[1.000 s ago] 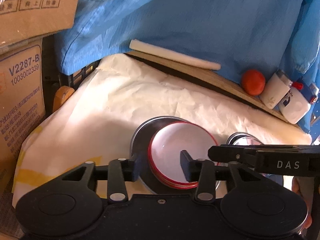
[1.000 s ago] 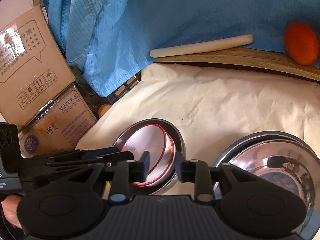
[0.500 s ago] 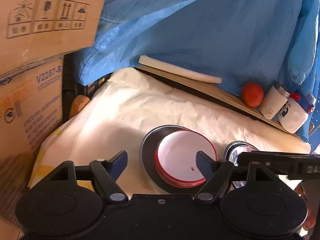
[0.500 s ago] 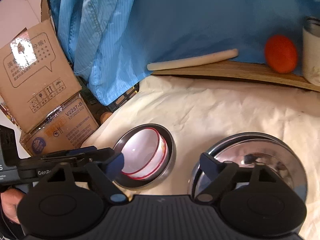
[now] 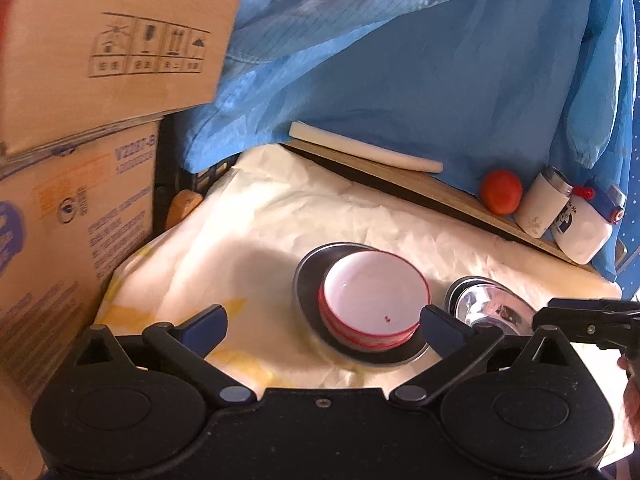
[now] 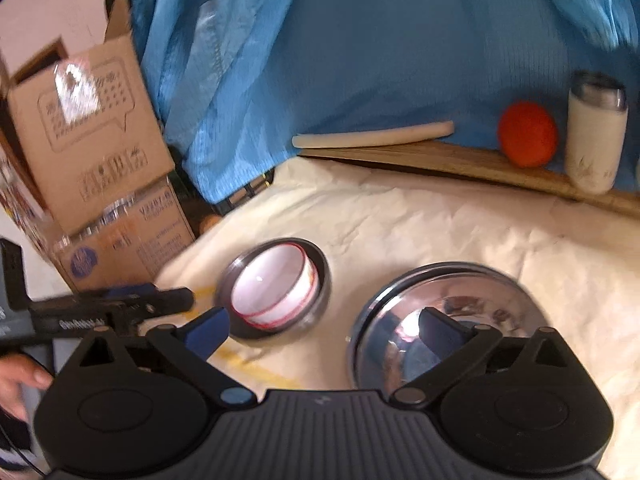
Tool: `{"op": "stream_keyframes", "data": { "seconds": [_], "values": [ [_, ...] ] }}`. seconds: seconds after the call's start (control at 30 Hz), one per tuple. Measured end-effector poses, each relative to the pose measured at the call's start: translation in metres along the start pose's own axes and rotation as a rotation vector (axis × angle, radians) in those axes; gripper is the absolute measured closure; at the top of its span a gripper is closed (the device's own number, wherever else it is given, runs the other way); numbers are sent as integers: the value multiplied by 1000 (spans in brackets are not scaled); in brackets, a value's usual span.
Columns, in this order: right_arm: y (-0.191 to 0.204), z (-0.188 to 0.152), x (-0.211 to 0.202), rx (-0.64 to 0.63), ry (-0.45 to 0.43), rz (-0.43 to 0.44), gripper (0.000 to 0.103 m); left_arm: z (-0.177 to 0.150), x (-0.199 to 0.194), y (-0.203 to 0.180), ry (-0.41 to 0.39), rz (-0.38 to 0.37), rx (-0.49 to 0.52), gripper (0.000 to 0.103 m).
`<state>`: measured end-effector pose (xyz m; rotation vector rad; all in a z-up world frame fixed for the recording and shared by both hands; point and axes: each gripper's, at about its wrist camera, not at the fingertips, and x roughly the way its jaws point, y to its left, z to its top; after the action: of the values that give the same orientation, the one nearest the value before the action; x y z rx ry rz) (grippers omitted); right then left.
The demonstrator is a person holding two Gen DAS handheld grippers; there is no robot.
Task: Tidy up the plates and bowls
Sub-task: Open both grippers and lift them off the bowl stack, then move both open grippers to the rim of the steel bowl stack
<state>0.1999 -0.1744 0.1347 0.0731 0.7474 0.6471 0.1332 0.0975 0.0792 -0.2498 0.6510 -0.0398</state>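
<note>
A stack of white red-rimmed bowls [image 5: 374,294] sits in a dark metal plate [image 5: 308,280] on the cream paper. It also shows in the right wrist view [image 6: 274,288]. A shiny steel bowl [image 5: 486,306] stands to its right, large in the right wrist view [image 6: 448,304]. My left gripper [image 5: 322,326] is open and empty, held back just in front of the bowl stack. My right gripper [image 6: 322,330] is open and empty, above the gap between the stack and the steel bowl.
Cardboard boxes [image 5: 76,120] stand at the left. A blue cloth [image 5: 400,60] hangs behind. A wooden board [image 6: 460,160] at the back holds a white stick [image 6: 372,138], an orange ball [image 6: 527,139] and a white cup [image 6: 596,132].
Both grippers have opened wide and pulled back and up from the bowl stack, which stays in the dark plate.
</note>
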Motion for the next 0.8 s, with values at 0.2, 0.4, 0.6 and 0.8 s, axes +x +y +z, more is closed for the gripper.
{"op": "stream_keyframes", "data": {
  "seconds": [0.2, 0.4, 0.6, 0.8],
  "values": [
    [9, 12, -2, -89, 63, -95, 0, -5, -6, 19, 86, -7, -111, 1],
    [-2, 36, 29, -79, 188, -80, 0, 3, 10, 37, 134, -3, -192, 1],
    [-15, 50, 61, -96, 228, -110, 0, 9, 42, 50, 146, -2, -297, 1],
    [-13, 53, 83, -141, 268, -96, 0, 5, 58, 59, 149, 29, -329, 1]
  ]
}}
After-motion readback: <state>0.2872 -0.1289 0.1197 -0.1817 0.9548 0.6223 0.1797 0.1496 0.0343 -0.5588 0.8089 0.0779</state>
